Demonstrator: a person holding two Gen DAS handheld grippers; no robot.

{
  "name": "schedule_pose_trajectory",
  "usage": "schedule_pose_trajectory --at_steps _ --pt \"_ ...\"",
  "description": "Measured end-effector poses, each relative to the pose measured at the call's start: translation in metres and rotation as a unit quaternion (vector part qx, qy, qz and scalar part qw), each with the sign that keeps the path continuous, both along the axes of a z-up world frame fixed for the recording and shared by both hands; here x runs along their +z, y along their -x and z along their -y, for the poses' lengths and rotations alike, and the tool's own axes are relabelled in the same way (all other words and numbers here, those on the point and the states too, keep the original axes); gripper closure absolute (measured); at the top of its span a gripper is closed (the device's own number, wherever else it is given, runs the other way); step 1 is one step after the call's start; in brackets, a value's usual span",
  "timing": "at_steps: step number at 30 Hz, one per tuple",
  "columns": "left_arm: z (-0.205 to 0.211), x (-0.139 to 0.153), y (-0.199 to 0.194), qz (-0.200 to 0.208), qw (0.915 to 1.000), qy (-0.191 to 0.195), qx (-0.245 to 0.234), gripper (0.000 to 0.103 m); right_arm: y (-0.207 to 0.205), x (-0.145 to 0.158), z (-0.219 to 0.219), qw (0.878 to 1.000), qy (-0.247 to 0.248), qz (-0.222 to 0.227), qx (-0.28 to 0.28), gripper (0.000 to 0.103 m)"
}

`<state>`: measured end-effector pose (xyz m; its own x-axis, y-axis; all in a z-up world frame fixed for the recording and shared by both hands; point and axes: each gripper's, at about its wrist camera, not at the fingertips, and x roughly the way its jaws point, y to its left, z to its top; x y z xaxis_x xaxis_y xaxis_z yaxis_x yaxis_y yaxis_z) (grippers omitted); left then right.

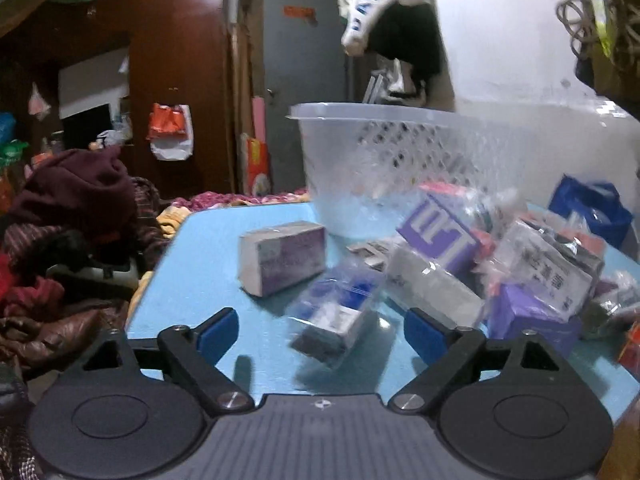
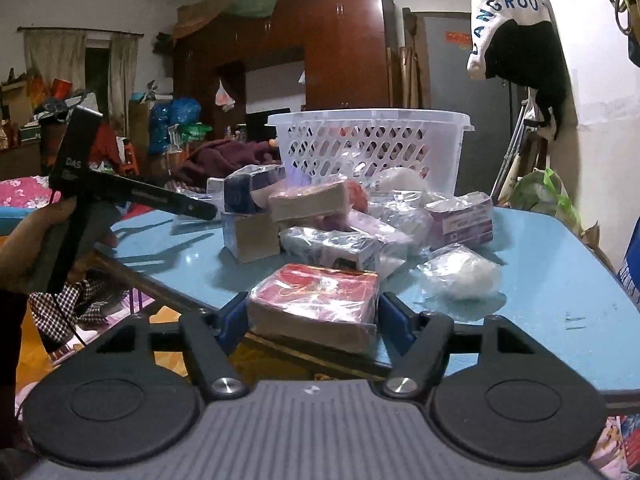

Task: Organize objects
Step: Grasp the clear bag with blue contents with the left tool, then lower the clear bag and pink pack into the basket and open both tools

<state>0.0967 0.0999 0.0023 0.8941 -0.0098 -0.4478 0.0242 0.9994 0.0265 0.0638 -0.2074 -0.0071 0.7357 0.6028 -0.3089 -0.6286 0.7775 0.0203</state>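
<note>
Blue table (image 2: 552,264) piled with wrapped boxes | right gripper (image 2: 312,320) flanks red packet (image 2: 316,300) at near edge, grip unclear | left gripper (image 1: 316,332) spread around blue-white packet (image 1: 336,316), untouched | white basket (image 2: 372,144) behind

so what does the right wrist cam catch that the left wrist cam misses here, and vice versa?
Only the right wrist view: the red-topped wrapped box at the near table edge, framed closely by the right gripper; whether the pads press it I cannot tell. It also shows the left gripper from the side, held in a hand.

Only the left wrist view: the left gripper's open jaws framing a blurred blue-and-white packet.

Both: the blue table, the white basket and the pile of wrapped boxes.
</note>
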Motion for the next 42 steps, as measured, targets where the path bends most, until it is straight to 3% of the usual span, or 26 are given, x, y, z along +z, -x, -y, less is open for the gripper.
schedule_pose_trajectory --at_steps 1,3,4,5,15,24,29,33,36,39,42 --pt "0.003 0.001 0.0 -0.002 1.0 -0.008 0.001 0.011 0.003 -0.002 0.002 1.0 -0.001 0.001 0.001 0.032" --pt "0.007 0.002 0.001 0.0 0.9998 -0.017 0.005 0.026 0.004 -0.001 0.004 1.0 -0.004 0.002 0.004 0.033" --pt "0.009 0.001 0.002 0.004 0.9999 -0.016 0.004 0.054 0.003 -0.001 0.006 1.0 -0.007 0.004 0.004 0.033" --pt "0.011 -0.002 0.004 0.006 0.9999 -0.011 0.001 0.056 0.005 0.001 0.008 1.0 -0.01 0.006 0.004 0.033" --pt "0.011 0.004 0.045 0.116 0.9933 0.007 0.002 0.058 0.001 0.022 0.04 0.998 -0.049 0.034 -0.025 0.033" --pt "0.004 0.013 0.044 0.132 0.9904 0.043 0.003 0.058 -0.023 0.035 0.043 0.996 -0.074 0.034 -0.037 0.033" --pt "0.008 0.032 0.041 0.152 0.9863 0.062 -0.01 0.058 -0.036 0.057 0.034 0.996 -0.058 0.057 -0.038 0.033" --pt "0.024 0.08 0.006 0.167 0.9837 0.058 -0.03 0.058 -0.081 0.106 0.004 0.991 -0.032 0.121 -0.051 0.033" --pt "0.035 0.11 -0.043 0.149 0.9853 0.073 -0.04 0.058 -0.13 0.134 -0.024 0.986 -0.013 0.162 -0.045 0.033" --pt "0.044 0.125 -0.096 0.119 0.9904 0.066 -0.022 0.058 -0.183 0.147 -0.054 0.988 0.011 0.145 -0.061 0.033" --pt "0.046 0.123 -0.132 0.09 0.9938 0.065 0.0 0.058 -0.208 0.144 -0.068 0.99 0.024 0.122 -0.064 0.033"
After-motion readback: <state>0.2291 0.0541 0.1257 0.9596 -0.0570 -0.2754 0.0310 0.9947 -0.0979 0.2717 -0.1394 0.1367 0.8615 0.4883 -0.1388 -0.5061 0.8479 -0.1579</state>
